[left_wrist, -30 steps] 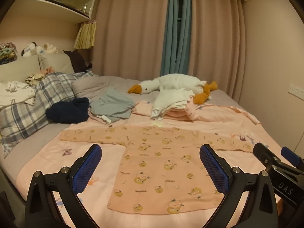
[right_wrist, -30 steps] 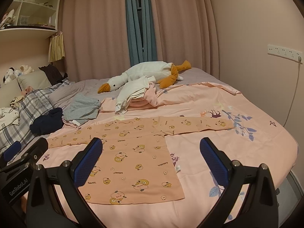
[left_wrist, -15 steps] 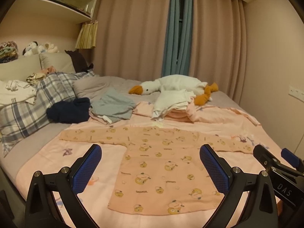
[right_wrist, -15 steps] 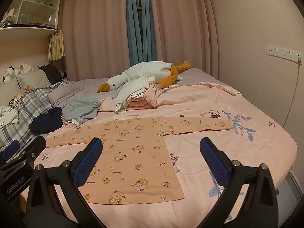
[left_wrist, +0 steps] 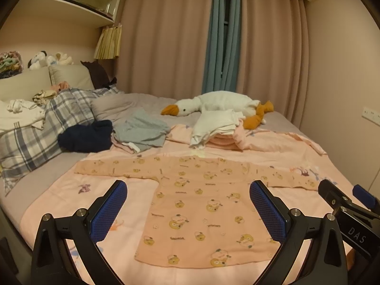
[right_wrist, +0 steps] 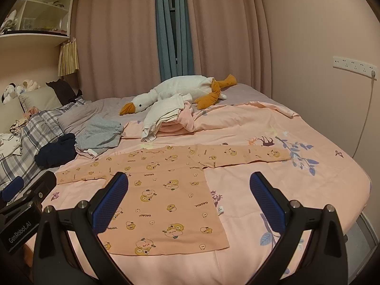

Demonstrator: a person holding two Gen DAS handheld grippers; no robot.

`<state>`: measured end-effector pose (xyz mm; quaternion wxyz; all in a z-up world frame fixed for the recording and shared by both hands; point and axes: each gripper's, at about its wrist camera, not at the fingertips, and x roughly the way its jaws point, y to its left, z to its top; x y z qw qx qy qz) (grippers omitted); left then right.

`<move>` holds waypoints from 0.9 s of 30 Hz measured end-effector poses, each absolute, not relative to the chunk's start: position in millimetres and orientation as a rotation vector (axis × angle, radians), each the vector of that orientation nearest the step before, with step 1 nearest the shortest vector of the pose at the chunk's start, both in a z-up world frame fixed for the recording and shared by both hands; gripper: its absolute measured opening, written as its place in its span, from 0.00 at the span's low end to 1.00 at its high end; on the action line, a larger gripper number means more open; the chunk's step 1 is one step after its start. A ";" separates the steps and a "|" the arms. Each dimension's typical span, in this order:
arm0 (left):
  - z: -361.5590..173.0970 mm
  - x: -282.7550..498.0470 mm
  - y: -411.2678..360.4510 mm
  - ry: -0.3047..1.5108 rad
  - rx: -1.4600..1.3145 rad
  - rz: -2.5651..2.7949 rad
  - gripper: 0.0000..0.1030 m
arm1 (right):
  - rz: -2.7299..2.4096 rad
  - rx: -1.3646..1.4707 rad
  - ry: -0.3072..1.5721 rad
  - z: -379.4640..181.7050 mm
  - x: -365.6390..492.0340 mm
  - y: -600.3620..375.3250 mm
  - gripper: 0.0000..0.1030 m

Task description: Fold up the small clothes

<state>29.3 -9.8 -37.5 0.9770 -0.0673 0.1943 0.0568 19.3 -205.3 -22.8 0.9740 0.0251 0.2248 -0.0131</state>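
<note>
Overhead, the shelf [right_wrist: 35, 9] holds what may be jars; both grippers [left_wrist: 187, 210] [right_wrist: 188, 204] gape, empty, above the shirt [left_wrist: 201, 204].

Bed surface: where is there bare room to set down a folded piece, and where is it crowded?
Free: the pink sheet right of the orange shirt, below its right sleeve, and the strip under its left sleeve. Crowded: beyond the collar, with the navy garment, grey clothes, white-and-pink pile and plush goose.

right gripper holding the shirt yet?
No. The right gripper is open and empty above the shirt, which lies flat on the bed with both sleeves spread.
</note>
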 end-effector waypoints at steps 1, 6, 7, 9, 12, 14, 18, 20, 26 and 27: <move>-37.7 29.0 -9.5 0.392 -0.134 0.114 0.99 | -0.027 0.052 0.455 -23.0 19.7 -205.3 1.00; -40.4 33.0 -4.8 0.393 -0.135 0.085 0.99 | 0.015 0.072 0.460 -23.8 23.0 -207.3 1.00; -40.4 37.2 -0.7 0.398 -0.142 0.060 0.99 | 0.046 0.080 0.463 -23.5 26.0 -210.1 1.00; -38.2 50.9 12.7 0.411 -0.182 0.023 0.99 | 0.101 0.098 0.492 -22.9 40.0 -221.0 0.99; -37.8 78.6 39.0 0.384 -0.256 -0.039 0.99 | 0.135 0.127 0.487 -18.4 70.2 -244.7 0.99; -45.3 101.0 53.8 0.386 -0.306 -0.068 0.99 | 0.145 0.154 0.504 -15.1 101.5 -267.9 0.99; -83.5 171.2 92.0 0.504 -0.403 -0.102 0.99 | 0.167 0.310 0.602 -18.0 181.0 -334.0 0.99; -109.2 204.0 104.6 0.564 -0.423 -0.080 0.99 | 0.127 0.365 0.649 -27.1 221.2 -371.9 0.99; -218.4 289.9 120.9 0.830 -0.496 -0.042 0.86 | -0.105 0.486 0.835 -94.5 308.9 -476.7 0.89; -233.2 297.5 120.5 0.887 -0.466 -0.025 0.81 | -0.119 0.531 0.851 -106.6 314.8 -490.3 0.88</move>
